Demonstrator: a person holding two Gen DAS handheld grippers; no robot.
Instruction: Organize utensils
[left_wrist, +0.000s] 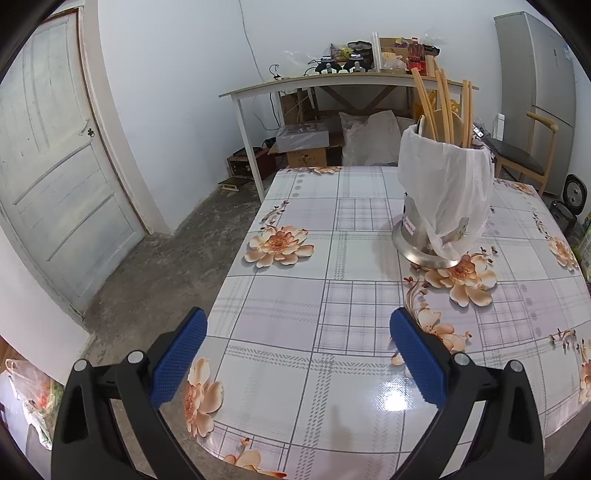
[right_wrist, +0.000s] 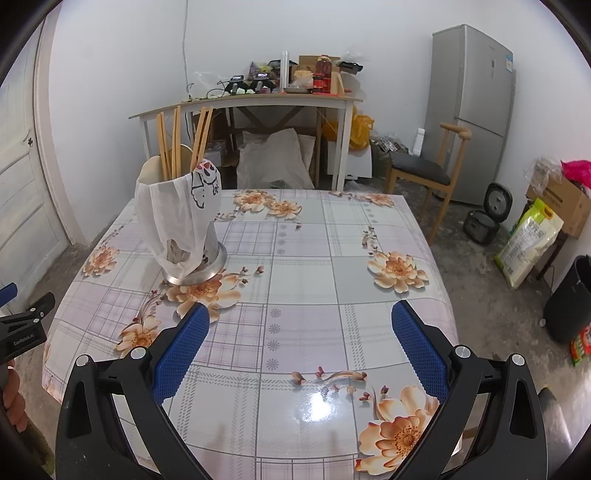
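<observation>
A steel utensil holder (left_wrist: 443, 206) (right_wrist: 184, 229) draped with a white plastic bag stands upright on the flowered table (left_wrist: 288, 302) (right_wrist: 303, 280). Several wooden chopsticks (left_wrist: 445, 107) (right_wrist: 176, 140) and a pale wooden spatula (right_wrist: 152, 170) stick out of its top. My left gripper (left_wrist: 298, 350) is open over the table's near left part, well short of the holder, with nothing between its blue pads. My right gripper (right_wrist: 300, 347) is open too, empty, with the holder ahead to its left. The other gripper's black body (right_wrist: 26, 325) shows at the left edge of the right wrist view.
A cluttered side table (right_wrist: 258, 99) stands against the back wall with sacks and boxes under it. A wooden chair (right_wrist: 432, 173), a fridge (right_wrist: 472, 110), a rice cooker (right_wrist: 487, 218) and a black bin (right_wrist: 569, 299) are to the right. A door (left_wrist: 55, 158) is on the left.
</observation>
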